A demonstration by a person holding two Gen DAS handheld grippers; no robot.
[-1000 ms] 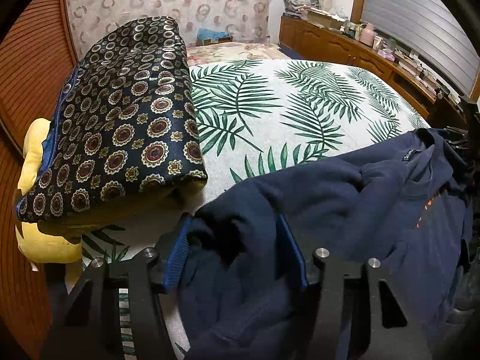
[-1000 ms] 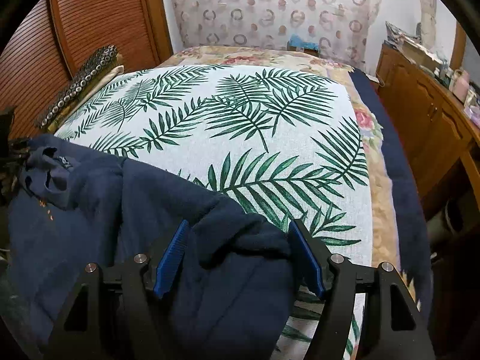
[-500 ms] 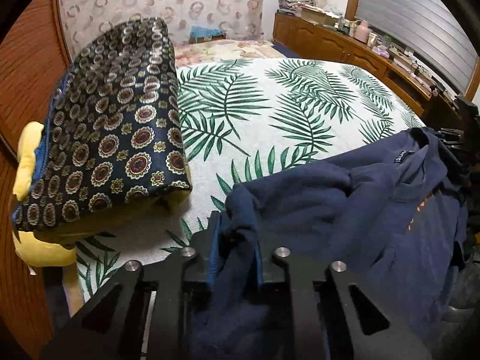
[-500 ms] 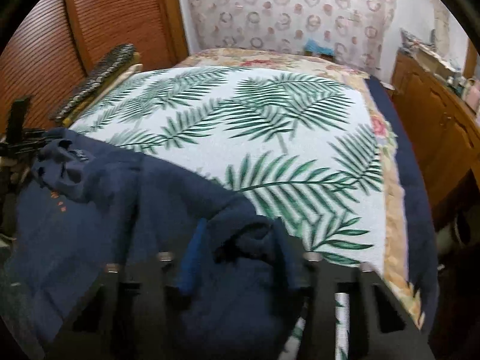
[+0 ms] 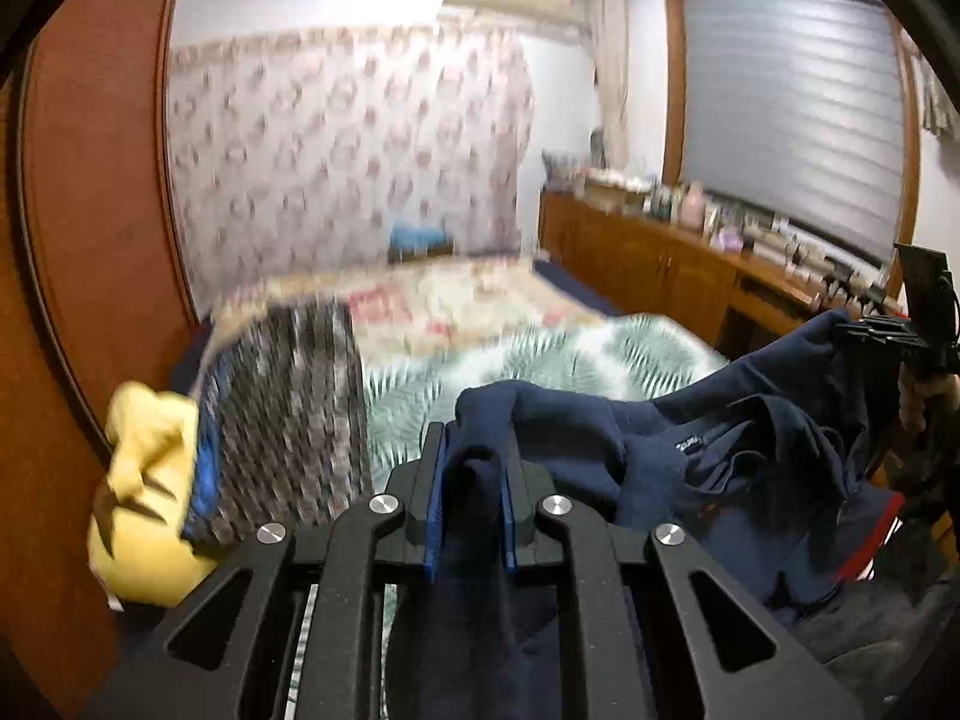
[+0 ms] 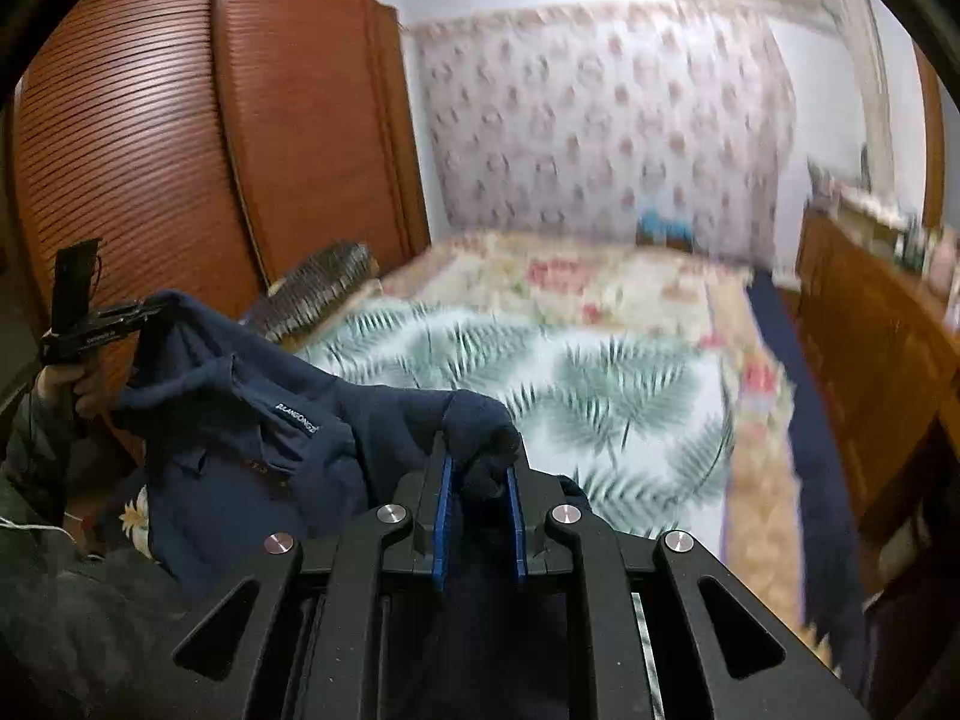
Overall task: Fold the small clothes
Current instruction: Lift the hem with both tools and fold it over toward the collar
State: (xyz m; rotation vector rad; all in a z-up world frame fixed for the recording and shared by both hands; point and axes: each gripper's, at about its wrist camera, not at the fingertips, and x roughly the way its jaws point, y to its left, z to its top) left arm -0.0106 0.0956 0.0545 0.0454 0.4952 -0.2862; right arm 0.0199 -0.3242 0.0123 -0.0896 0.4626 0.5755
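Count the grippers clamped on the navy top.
2. The left gripper pinches one bunch of the navy top, the right gripper another; the top hangs between them above the bed.

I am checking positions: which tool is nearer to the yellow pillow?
Left. The left tool holds the navy shirt just right of the yellow pillow. The right tool holds the shirt's other end, farther from it.

A small white neck label [image 6: 298, 413] inside the collar of the navy garment [image 6: 240, 420] carried pale lettering, too blurred to read with certainty; the same label [image 5: 689, 443] appeared illegible in the left wrist view.
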